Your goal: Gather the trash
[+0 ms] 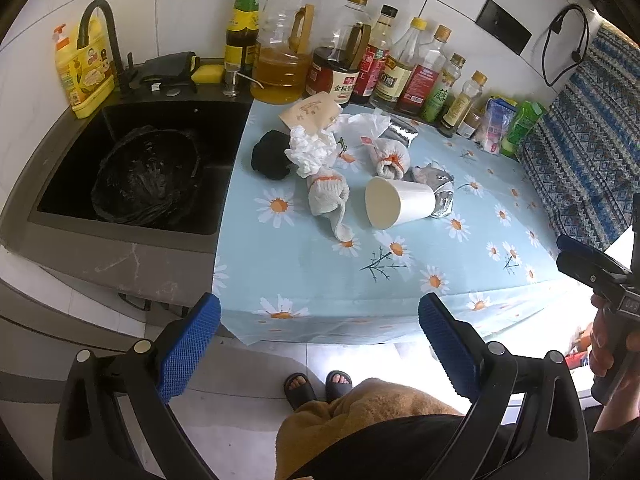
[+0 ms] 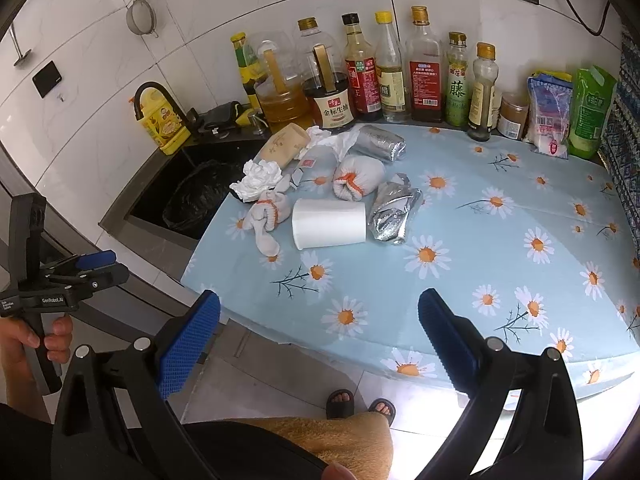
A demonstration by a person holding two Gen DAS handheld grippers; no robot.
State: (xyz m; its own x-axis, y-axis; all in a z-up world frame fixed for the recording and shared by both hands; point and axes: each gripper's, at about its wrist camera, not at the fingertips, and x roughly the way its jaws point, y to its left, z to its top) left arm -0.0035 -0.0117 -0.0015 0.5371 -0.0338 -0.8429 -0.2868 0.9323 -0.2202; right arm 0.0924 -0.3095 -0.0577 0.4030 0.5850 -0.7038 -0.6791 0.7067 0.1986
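Both jaws apart; the light, crushable white paper cup (image 2: 329, 223) at twelve o'clock is best pinched at its rim.

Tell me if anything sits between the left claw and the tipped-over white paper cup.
Nothing visible does. The open left claw hangs off the table's near edge, and only bare daisy-print tablecloth lies before the white paper cup. The rolled grey sock lies beside it, left.

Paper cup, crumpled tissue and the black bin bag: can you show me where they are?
paper cup (image 2: 330, 224), right wrist view, on its white side wall.
crumpled tissue (image 1: 310, 150), left wrist view, on its middle folds.
black bin bag (image 1: 146, 176), left wrist view, on its wrinkled plastic.
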